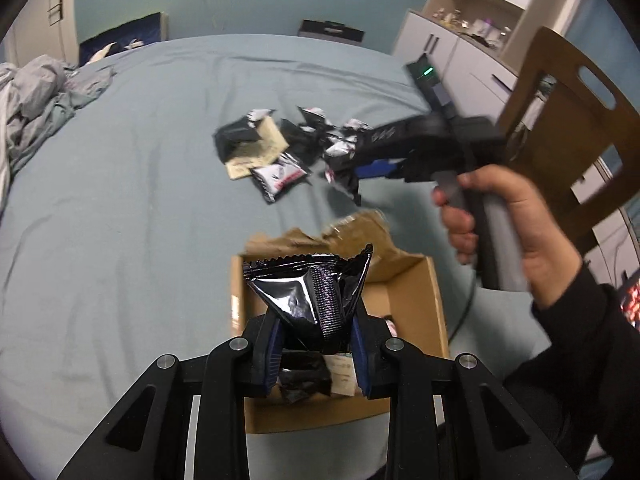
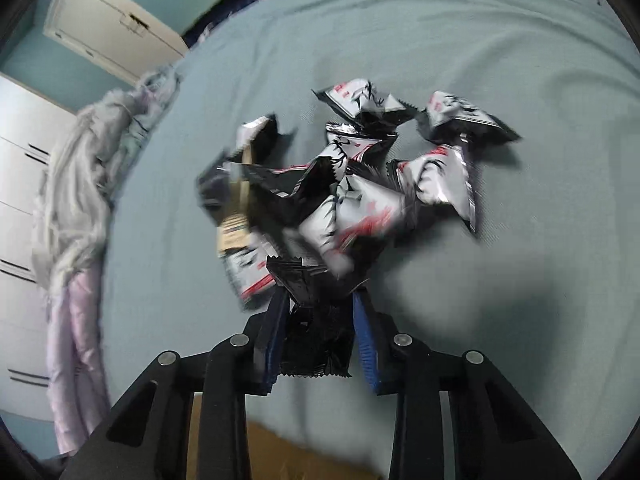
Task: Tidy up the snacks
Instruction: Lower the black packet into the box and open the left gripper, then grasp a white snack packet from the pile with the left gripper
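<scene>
A: What could go wrong?

B: The glossy black foil snack packet [image 1: 310,300] clamped in the left gripper [image 1: 316,344] could be slipped from the jaws and dropped outside the open brown cardboard box [image 1: 416,300] directly beneath them.

A: And the right gripper [image 2: 320,320]?

B: It is angled down at the bed; a second black packet [image 2: 312,320] is pinched between its jaws, the loose packet pile [image 2: 360,172] lying just ahead.

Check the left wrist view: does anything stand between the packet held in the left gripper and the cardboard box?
Nothing visible does. The left gripper holds the black packet directly over the open cardboard box, whose torn flap points away.
</scene>
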Tool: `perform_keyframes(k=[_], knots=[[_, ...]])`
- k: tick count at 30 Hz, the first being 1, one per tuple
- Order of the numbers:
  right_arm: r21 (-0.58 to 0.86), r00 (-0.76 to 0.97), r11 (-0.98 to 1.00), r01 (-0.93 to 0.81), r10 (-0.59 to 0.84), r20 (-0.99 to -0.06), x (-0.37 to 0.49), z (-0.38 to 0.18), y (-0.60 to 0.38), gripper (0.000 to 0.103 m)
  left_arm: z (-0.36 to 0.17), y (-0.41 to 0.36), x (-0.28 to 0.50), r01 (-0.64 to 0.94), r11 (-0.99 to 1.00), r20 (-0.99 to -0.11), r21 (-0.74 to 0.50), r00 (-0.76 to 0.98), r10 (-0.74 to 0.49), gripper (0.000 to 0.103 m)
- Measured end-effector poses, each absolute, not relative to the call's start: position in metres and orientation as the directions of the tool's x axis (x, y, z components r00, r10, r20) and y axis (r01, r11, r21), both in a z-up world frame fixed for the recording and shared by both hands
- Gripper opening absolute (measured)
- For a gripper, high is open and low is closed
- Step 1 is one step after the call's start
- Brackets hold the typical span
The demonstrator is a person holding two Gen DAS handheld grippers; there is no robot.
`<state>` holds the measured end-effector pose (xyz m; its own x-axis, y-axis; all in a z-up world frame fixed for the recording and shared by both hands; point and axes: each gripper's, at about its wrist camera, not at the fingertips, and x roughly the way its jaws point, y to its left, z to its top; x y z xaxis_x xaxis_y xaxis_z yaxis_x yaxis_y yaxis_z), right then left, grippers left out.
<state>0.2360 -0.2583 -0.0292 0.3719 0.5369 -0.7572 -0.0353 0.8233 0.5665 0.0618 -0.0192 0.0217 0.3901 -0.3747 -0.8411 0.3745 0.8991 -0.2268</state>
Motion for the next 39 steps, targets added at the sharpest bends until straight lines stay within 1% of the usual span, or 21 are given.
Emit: perform_keyframes(k=[4,7,11,12,13,14,15,16,20,23,28,31,33,34,36,37,38,39], knots=[[0.612,0.418,0.788,-0.062,0.578,-0.701,0.188,0.003,-0.275,0.03,0.018,-0.025,0.051,0.409,0.891,-0.84,-0.199,0.398,-0.37,0.028],[0.63,0.473,0.769,-0.11,0.598,-0.648,0.144,0.026,-0.29,0.03,0.018,-0.025,0.046,0.415,0.885,-0.836,-0.21,0.393,-0.383,0.029],[0.652,0.527,0.74,-0.166,0.625,-0.575,0.074,0.033,-0.308,0.03,0.017,-0.026,0.041,0.42,0.89,-0.838,-0.18,0.408,-0.362,0.031],[0.654,0.535,0.736,-0.175,0.628,-0.565,0.061,0.028,-0.312,0.03,0.018,-0.026,0.039,0.419,0.89,-0.835,-0.178,0.415,-0.362,0.036],[0.655,0.54,0.735,-0.176,0.628,-0.56,0.045,0.024,-0.319,0.03,0.018,-0.024,0.038,0.417,0.891,-0.831,-0.18,0.42,-0.365,0.049],[0.655,0.541,0.736,-0.173,0.627,-0.561,0.033,0.019,-0.32,0.03,0.018,-0.022,0.037,0.411,0.893,-0.827,-0.181,0.428,-0.365,0.057],[0.65,0.54,0.74,-0.17,0.622,-0.567,0.02,0.013,-0.319,0.03,0.017,-0.021,0.038,0.404,0.897,-0.823,-0.178,0.439,-0.361,0.072],[0.643,0.542,0.747,-0.166,0.615,-0.573,0.01,0.008,-0.319,0.03,0.018,-0.019,0.037,0.394,0.904,-0.818,-0.169,0.456,-0.351,0.076],[0.606,0.522,0.779,-0.162,0.589,-0.617,-0.009,-0.001,-0.309,0.03,0.018,-0.009,0.042,0.349,0.93,-0.813,-0.115,0.505,-0.291,0.079],[0.57,0.523,0.803,-0.172,0.565,-0.638,-0.01,0.006,-0.3,0.03,0.016,0.002,0.045,0.3,0.95,-0.808,-0.086,0.537,-0.243,0.079],[0.521,0.492,0.821,-0.234,0.562,-0.665,-0.003,0.008,-0.27,0.03,0.016,0.014,0.049,0.251,0.963,-0.807,-0.094,0.547,-0.221,0.079],[0.489,0.496,0.826,-0.282,0.561,-0.663,0.001,0.016,-0.252,0.032,0.017,0.017,0.052,0.233,0.968,-0.804,-0.095,0.556,-0.213,0.079],[0.486,0.525,0.82,-0.302,0.568,-0.633,-0.001,0.022,-0.246,0.033,0.018,0.018,0.052,0.226,0.971,-0.801,-0.083,0.564,-0.2,0.079],[0.496,0.529,0.81,-0.313,0.582,-0.617,-0.002,0.023,-0.246,0.036,0.017,0.018,0.052,0.225,0.971,-0.8,-0.077,0.567,-0.195,0.079],[0.507,0.55,0.799,-0.324,0.595,-0.586,-0.006,0.025,-0.248,0.053,0.017,0.019,0.054,0.223,0.972,-0.799,-0.073,0.57,-0.191,0.079],[0.497,0.571,0.809,-0.315,0.579,-0.582,-0.008,0.026,-0.25,0.072,0.017,0.019,0.054,0.219,0.973,-0.799,-0.073,0.571,-0.188,0.079],[0.483,0.594,0.822,-0.3,0.557,-0.58,-0.01,0.025,-0.253,0.08,0.016,0.02,0.055,0.215,0.974,-0.8,-0.074,0.57,-0.187,0.079],[0.465,0.623,0.841,-0.276,0.525,-0.58,-0.012,0.025,-0.257,0.08,0.016,0.02,0.056,0.214,0.974,-0.801,-0.076,0.568,-0.187,0.079]])
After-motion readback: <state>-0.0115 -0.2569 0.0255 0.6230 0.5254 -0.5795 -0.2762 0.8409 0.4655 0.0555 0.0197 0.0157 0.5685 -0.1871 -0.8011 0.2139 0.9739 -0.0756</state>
